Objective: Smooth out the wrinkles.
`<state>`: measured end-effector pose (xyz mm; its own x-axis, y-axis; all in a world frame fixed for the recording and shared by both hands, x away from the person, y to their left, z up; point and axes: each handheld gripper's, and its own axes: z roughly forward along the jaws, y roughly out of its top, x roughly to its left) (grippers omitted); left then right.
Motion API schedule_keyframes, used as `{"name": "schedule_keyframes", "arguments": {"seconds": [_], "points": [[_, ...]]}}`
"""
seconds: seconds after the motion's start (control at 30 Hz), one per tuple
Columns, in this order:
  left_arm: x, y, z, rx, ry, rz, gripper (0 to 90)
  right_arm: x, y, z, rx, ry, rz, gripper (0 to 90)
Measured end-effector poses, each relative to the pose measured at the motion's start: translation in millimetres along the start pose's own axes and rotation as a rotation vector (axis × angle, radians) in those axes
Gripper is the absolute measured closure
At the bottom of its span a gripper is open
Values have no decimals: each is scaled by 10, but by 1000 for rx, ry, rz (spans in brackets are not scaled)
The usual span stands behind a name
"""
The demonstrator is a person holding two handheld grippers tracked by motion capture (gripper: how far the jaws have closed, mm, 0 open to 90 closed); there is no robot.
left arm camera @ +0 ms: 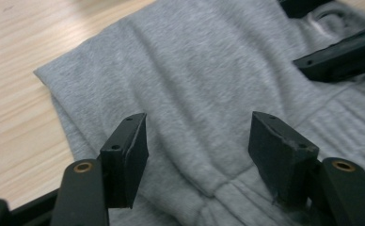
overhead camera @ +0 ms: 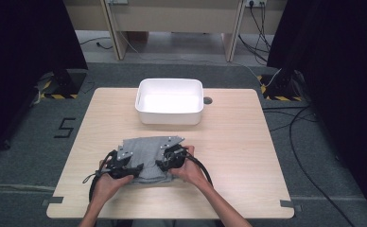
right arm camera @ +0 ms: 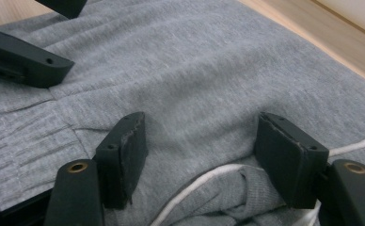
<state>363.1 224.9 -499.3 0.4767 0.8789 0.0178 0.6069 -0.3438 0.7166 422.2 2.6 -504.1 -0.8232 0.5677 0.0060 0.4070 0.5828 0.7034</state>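
High view showed the folded grey knit garment (overhead camera: 149,158) on the wooden table (overhead camera: 233,156), outside the white plastic bin (overhead camera: 170,101). Left gripper (left arm camera: 197,141) and right gripper (right arm camera: 199,148) were spread over it, gripping nothing; pickup and transfer judged outstanding.

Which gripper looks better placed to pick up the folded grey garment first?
Right, marginally. The right gripper stands open over a raised fold of the grey garment with its white drawstring between the jaws. The left gripper, also open, is over flatter cloth.
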Motion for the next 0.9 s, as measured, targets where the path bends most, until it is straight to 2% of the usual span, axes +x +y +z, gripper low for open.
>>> {"name": "schedule_keyframes", "arguments": {"seconds": [0.17, 0.33, 0.9], "points": [[108, -50, -32, 11, 8, -19, 357, 65, 55, 67, -5, 16, -5, 348], [238, -86, -25, 13, 1, -67, 347, 108, 105, 122, -4, 21, 8, 347], [478, -154, -32, 13, 24, -134, 340, 158, 232, 272, -11, 46, 23, 345]]}}
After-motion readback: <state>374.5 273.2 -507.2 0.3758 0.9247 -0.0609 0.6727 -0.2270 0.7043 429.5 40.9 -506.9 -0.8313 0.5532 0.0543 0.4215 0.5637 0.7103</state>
